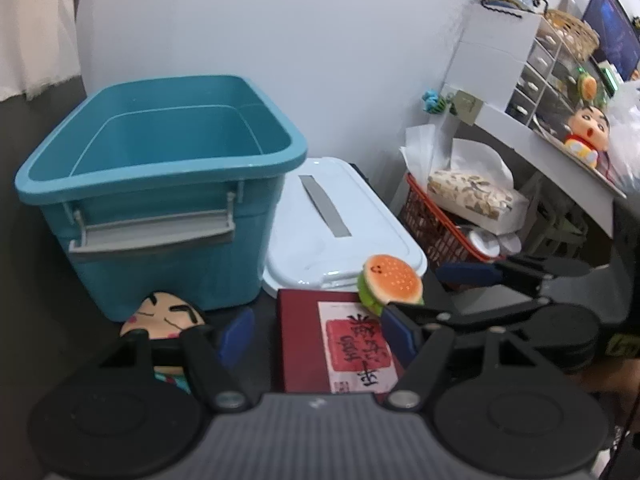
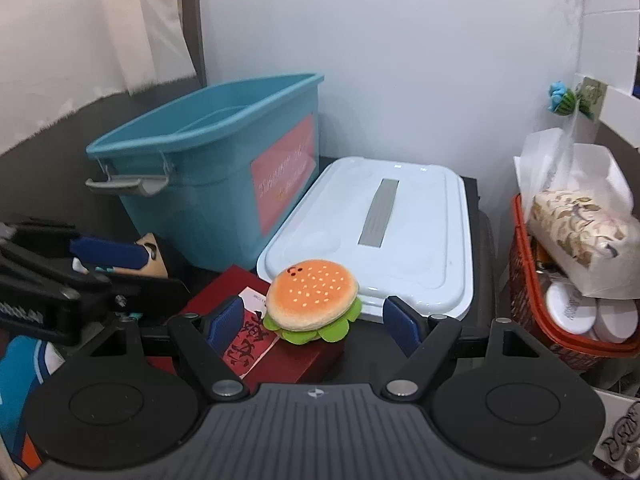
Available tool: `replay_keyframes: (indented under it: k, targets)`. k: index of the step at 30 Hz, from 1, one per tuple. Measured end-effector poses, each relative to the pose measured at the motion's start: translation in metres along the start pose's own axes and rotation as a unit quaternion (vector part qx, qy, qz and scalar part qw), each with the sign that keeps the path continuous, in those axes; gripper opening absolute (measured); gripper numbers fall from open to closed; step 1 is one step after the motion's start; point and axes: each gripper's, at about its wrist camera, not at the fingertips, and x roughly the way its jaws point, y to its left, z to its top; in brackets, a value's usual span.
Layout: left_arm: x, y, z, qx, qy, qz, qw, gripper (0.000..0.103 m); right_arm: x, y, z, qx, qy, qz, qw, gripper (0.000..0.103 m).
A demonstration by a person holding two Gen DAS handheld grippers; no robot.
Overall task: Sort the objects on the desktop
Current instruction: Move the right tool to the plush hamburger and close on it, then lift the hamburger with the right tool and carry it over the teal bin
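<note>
Barely begun, judging by the empty blue bin [image 1: 160, 184]. Still out beside it: burger plush [image 2: 312, 300] atop red box [image 2: 260, 328], doll [image 1: 164, 320] at bin's foot, white lid [image 2: 380, 236] alongside. Right gripper [image 2: 312, 320] unclenched, straddling the burger without touching. Left gripper [image 1: 316, 336] also unclenched, over red box. Doll's body mostly hidden.

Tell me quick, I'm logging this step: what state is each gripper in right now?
Left gripper: open, holding nothing; the red box lies between its fingers.
Right gripper: open, pads either side of the burger plush, not touching it.
</note>
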Motion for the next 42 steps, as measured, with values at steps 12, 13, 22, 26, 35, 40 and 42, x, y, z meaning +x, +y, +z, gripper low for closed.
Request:
replay_keyframes:
  k: [12, 13, 22, 26, 35, 40, 42]
  targets:
    - [0.008, 0.007, -0.002, -0.008, 0.012, -0.003, 0.9999, 0.073, 0.015, -0.002, 0.000, 0.004, 0.014, 0.018, 1.000, 0.062]
    - [0.008, 0.007, -0.002, -0.008, 0.012, -0.004, 0.9999, 0.073, 0.016, -0.003, -0.001, 0.006, 0.016, 0.019, 1.000, 0.058]
    - [0.003, 0.008, -0.002, -0.011, 0.007, 0.001, 0.9999, 0.073, 0.014, -0.004, -0.002, 0.010, 0.011, 0.018, 1.000, 0.051]
    - [0.001, 0.008, -0.002, -0.011, 0.005, 0.005, 0.9999, 0.073, 0.009, -0.004, -0.002, 0.012, 0.006, 0.015, 1.000, 0.050]
    - [-0.005, 0.005, -0.002, -0.011, -0.001, 0.012, 0.9999, 0.073, -0.008, 0.000, 0.003, 0.018, -0.011, 0.011, 1.000, 0.050]
    - [-0.015, 0.005, 0.000, -0.013, -0.010, 0.015, 0.9998, 0.073, -0.021, 0.004, 0.003, 0.020, -0.018, 0.009, 1.000, 0.048]
    - [-0.019, 0.004, 0.000, -0.013, -0.013, 0.017, 0.9997, 0.073, -0.025, 0.007, 0.004, 0.018, -0.019, 0.009, 1.000, 0.047]
